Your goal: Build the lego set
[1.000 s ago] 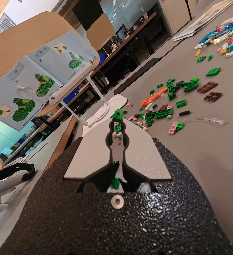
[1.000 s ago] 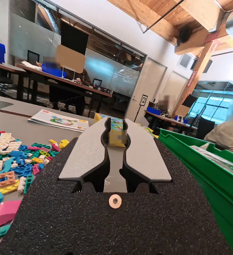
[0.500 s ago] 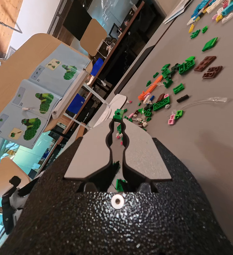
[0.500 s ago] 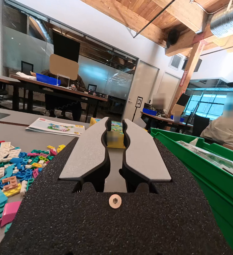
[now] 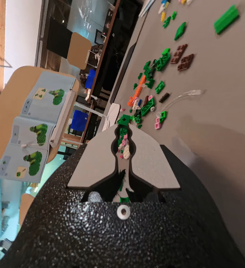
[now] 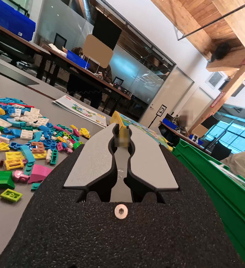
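My left gripper [image 5: 123, 126] is shut on a small green brick [image 5: 124, 119] with a cross-shaped hole, held at the fingertips above the grey table [image 5: 206, 145]. Beyond it lie loose green bricks [image 5: 148, 108], an orange piece [image 5: 139, 89] and two brown plates [image 5: 182, 59]. An open instruction booklet [image 5: 36, 123] stands on a holder at the left. My right gripper [image 6: 121, 126] has its fingers nearly together with nothing between them. It hovers low over the table next to a pile of coloured bricks [image 6: 24, 137].
A green bin [image 6: 220, 188] stands close on the right of the right gripper. A yellow box [image 6: 133, 126] and a flat booklet [image 6: 81, 110] lie ahead of it. A clear plastic tube [image 5: 181, 97] lies among the left pieces. People sit at tables farther back. The left gripper's tips are roughly 50 cm from the right gripper's.
The left gripper has rolled further, so the table looks steeper, and it still holds the green brick. The right gripper has tilted and turned left, bringing more of the coloured pile into view.
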Tool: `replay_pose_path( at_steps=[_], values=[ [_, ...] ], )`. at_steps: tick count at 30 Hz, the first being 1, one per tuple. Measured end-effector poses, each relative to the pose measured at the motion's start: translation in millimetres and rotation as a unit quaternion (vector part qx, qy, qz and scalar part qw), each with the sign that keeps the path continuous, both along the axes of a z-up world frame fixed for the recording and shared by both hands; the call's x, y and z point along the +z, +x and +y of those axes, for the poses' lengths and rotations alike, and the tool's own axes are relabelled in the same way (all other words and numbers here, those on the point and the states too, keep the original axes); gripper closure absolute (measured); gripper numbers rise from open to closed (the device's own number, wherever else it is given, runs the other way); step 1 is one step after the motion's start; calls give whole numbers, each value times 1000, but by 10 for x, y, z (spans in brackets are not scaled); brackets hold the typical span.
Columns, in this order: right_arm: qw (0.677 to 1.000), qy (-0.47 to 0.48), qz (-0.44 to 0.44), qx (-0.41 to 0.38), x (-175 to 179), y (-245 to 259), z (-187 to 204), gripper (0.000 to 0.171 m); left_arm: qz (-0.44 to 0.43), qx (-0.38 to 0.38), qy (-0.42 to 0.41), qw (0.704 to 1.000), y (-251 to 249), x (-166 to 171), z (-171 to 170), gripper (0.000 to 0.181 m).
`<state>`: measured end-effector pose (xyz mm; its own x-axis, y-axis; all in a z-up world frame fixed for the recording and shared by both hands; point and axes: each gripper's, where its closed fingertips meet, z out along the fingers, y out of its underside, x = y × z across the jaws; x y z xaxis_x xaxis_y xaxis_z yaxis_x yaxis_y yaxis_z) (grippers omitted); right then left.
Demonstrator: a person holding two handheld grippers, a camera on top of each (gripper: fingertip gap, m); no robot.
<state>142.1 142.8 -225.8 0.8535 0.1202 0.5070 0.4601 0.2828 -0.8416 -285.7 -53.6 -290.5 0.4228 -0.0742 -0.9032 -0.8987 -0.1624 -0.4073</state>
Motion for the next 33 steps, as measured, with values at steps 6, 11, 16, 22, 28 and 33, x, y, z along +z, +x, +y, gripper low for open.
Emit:
replay_pose_path(
  at_steps=[6, 11, 16, 22, 28, 33],
  values=[
    [999, -7, -33, -2, -54, -68, 16, 164, 36, -16, -14, 999, 101, -71, 9, 173],
    [999, -14, -36, -6, -80, -65, 36, 165, 53, -27, -23, 998, 164, -112, 5, 173],
    [999, -23, -17, 35, -90, -147, 14, 165, 54, -48, -25, 997, 252, -119, -30, 173],
    [990, -23, -27, 134, -105, -426, -134, 165, 53, -86, -25, 995, 406, -120, -89, 172],
    [977, -7, -48, 207, -99, -669, -331, 167, 41, -113, -54, 991, 490, -211, -98, 172],
    [977, 1, -73, 200, -114, -710, -346, 167, 0, -123, -71, 990, 501, -221, -93, 172]
  ],
)
